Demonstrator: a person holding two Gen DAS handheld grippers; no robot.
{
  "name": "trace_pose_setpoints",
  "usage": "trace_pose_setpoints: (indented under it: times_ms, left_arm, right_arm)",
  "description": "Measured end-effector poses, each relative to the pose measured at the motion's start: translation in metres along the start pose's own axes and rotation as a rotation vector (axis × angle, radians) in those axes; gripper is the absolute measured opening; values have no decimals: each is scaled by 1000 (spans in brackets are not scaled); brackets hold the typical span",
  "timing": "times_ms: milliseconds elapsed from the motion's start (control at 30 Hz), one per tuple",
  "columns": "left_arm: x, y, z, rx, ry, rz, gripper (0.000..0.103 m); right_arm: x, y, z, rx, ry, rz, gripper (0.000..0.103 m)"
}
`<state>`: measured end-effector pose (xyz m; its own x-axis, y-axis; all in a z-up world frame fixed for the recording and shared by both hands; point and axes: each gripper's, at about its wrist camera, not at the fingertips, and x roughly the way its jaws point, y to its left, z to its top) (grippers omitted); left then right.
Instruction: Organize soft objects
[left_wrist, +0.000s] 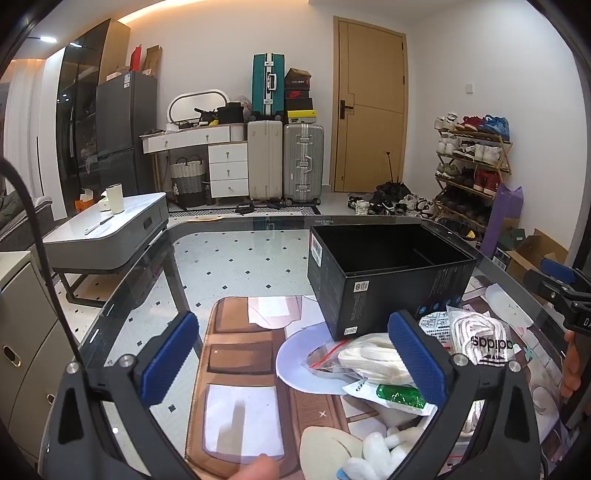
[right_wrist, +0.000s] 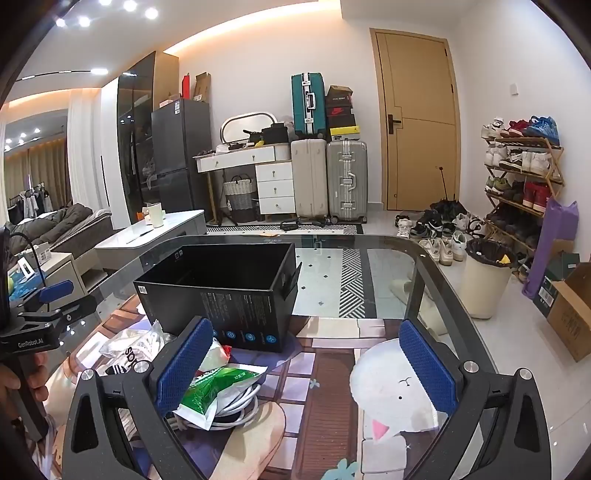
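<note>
A black open-topped box (left_wrist: 388, 280) (right_wrist: 221, 291) stands empty on the glass table. In front of it lies a small pile of soft items. It holds a clear bag of white cord (left_wrist: 365, 356), a bag of white laces with an adidas label (left_wrist: 484, 339) (right_wrist: 129, 347), a green packet (left_wrist: 399, 395) (right_wrist: 214, 387) on a coiled white cable (right_wrist: 236, 410), and a white plush piece (left_wrist: 380, 454). My left gripper (left_wrist: 293, 356) hangs open just left of the pile, its right finger (left_wrist: 417, 354) over the cord bag. My right gripper (right_wrist: 306, 365) is open just right of the pile, holding nothing.
A printed cartoon mat (left_wrist: 240, 354) (right_wrist: 325, 406) covers the near part of the glass table (right_wrist: 369, 266). Beyond the table's right edge stand a bin (right_wrist: 484, 280), loose shoes and a shoe rack (right_wrist: 524, 173). A low white table (left_wrist: 110, 229) stands to the left.
</note>
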<state>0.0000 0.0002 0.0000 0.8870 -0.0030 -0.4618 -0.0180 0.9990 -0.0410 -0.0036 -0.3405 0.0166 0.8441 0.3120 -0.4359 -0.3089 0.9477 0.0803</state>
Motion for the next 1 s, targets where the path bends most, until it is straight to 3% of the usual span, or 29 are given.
trace_pose_setpoints:
  times_ms: [667, 1000]
  left_arm:
    - [0, 2, 1, -20, -4, -19, 103]
    - [-3, 7, 2, -24, 44, -49, 103]
  right_arm:
    - [2, 0, 1, 3, 13, 1, 103]
    - [1, -4, 4, 38, 18, 14, 103]
